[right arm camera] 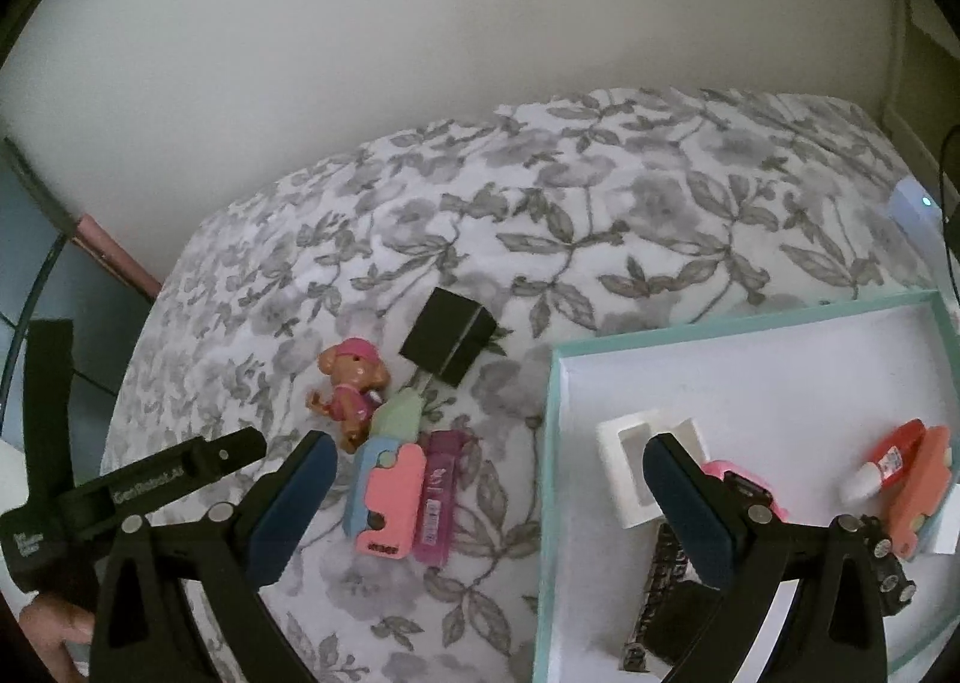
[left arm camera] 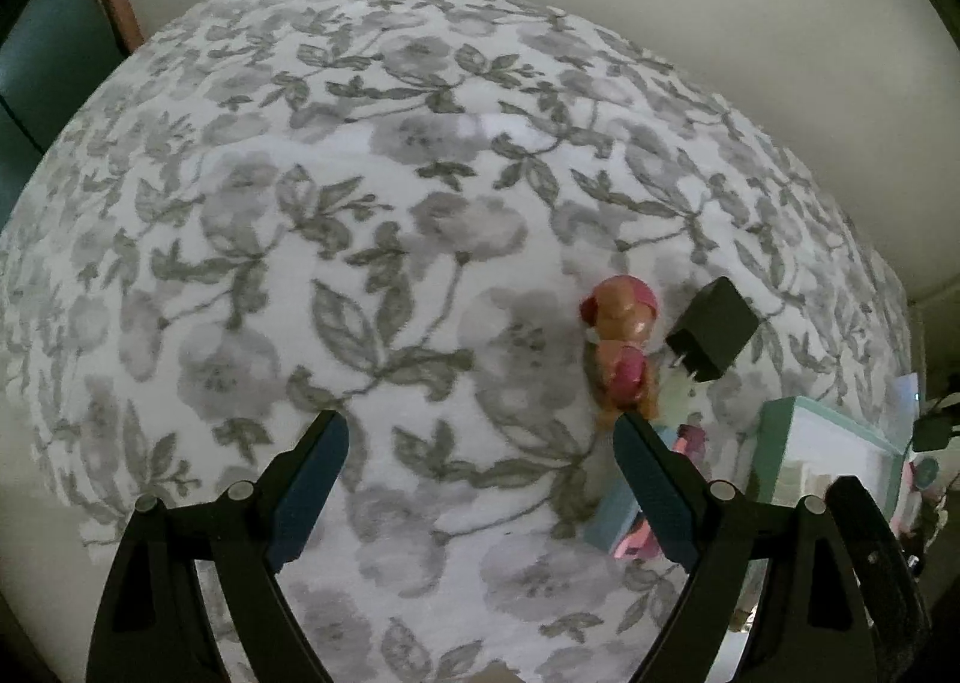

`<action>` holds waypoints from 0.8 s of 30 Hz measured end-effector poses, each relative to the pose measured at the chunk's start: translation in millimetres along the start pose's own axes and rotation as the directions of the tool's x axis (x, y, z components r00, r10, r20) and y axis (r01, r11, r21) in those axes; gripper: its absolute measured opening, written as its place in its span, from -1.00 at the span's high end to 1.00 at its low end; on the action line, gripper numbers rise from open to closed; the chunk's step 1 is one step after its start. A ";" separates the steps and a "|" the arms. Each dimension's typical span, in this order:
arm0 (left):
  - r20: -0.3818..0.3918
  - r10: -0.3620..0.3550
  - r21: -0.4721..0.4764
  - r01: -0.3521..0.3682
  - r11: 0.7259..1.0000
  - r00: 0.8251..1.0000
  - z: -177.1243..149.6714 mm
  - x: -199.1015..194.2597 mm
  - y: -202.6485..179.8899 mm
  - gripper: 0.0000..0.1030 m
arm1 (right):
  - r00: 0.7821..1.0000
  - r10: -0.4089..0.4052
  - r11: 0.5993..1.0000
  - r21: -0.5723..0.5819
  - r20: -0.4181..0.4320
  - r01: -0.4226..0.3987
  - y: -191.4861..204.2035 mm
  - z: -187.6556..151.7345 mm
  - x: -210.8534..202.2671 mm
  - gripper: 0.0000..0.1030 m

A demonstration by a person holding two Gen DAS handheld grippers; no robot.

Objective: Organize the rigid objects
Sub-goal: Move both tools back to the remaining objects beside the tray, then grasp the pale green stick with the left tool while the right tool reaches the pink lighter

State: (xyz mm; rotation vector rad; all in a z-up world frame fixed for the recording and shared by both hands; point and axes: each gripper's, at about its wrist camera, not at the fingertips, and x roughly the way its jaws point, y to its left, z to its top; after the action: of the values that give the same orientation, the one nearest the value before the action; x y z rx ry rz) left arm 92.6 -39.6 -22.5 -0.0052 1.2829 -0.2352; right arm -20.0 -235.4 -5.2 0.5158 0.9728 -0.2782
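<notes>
On the floral cloth (right arm camera: 600,215) lie a toy dog with a pink cap (right arm camera: 351,383), a black cube charger (right arm camera: 447,344), a pale green piece (right arm camera: 399,413), a pink piece (right arm camera: 390,497) on a blue one, and a purple case (right arm camera: 438,494). My right gripper (right arm camera: 489,446) hovers open above this cluster, holding nothing. In the left wrist view the dog (left arm camera: 621,347) and the charger (left arm camera: 711,329) sit just beyond the right fingertip of my left gripper (left arm camera: 480,422), which is wide open over bare cloth.
A white box with a teal rim (right arm camera: 720,323) stands at the right. It holds a white holder (right arm camera: 627,467), a red-and-white tube (right arm camera: 882,458), an orange piece (right arm camera: 924,479) and dark items (right arm camera: 666,593). A wall runs behind the cloth. The left tool's black body (right arm camera: 180,473) shows at lower left.
</notes>
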 end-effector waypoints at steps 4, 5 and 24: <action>-0.047 -0.045 0.007 0.045 0.999 0.998 -1.3 17.3 -9.2 -0.75 | 0.997 -0.072 0.997 0.028 -0.042 0.073 -7.4 7.4 10.7 -1.00; -0.062 -0.049 0.012 0.050 0.999 0.997 -2.0 21.8 -11.5 -0.75 | 0.995 -0.088 0.995 0.031 -0.043 0.090 -8.5 8.9 11.8 -1.00; -0.137 -0.035 0.243 0.068 0.968 0.990 -24.2 48.0 -79.8 -0.20 | 0.975 -0.207 0.974 0.074 -0.079 0.213 -18.8 11.4 14.9 -1.00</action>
State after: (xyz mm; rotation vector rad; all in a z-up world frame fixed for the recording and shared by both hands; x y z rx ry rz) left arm 68.6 -123.0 -64.2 0.1937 1.3785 -0.4458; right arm -12.3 -257.4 -17.9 0.5006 1.0906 -0.4940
